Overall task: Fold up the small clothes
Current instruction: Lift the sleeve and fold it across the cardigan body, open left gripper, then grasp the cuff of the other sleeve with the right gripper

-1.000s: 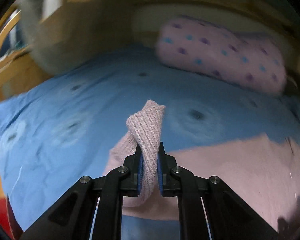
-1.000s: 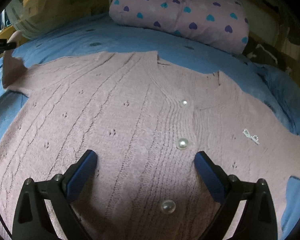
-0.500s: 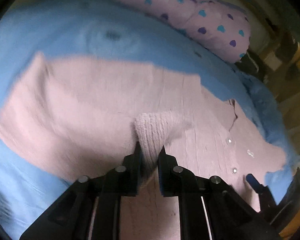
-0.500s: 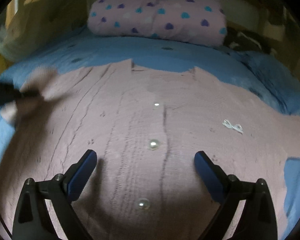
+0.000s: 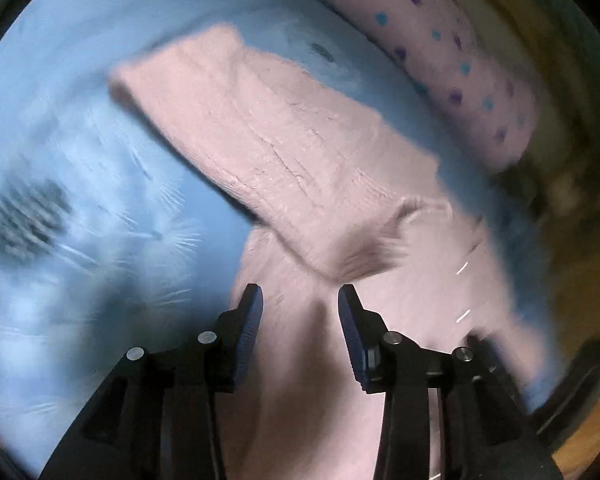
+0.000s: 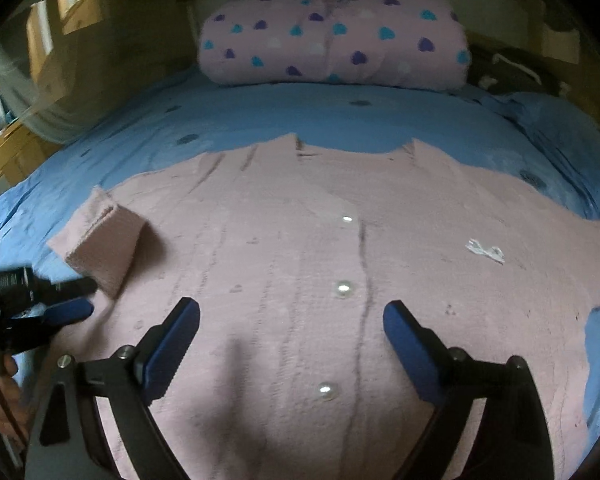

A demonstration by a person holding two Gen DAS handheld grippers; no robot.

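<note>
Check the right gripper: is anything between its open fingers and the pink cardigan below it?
Nothing visible is. The right gripper is open directly over the pink cardigan, near its pearl buttons. The folded-in sleeve and the left gripper lie off to the left, clear of that path.

I count one pink cardigan point(image 6: 300, 248), three pearl buttons point(image 6: 343, 289) down its front, one bow brooch point(image 6: 485, 251), one heart-print pillow point(image 6: 332, 44), one blue bed point(image 6: 340, 120), two grippers.
</note>
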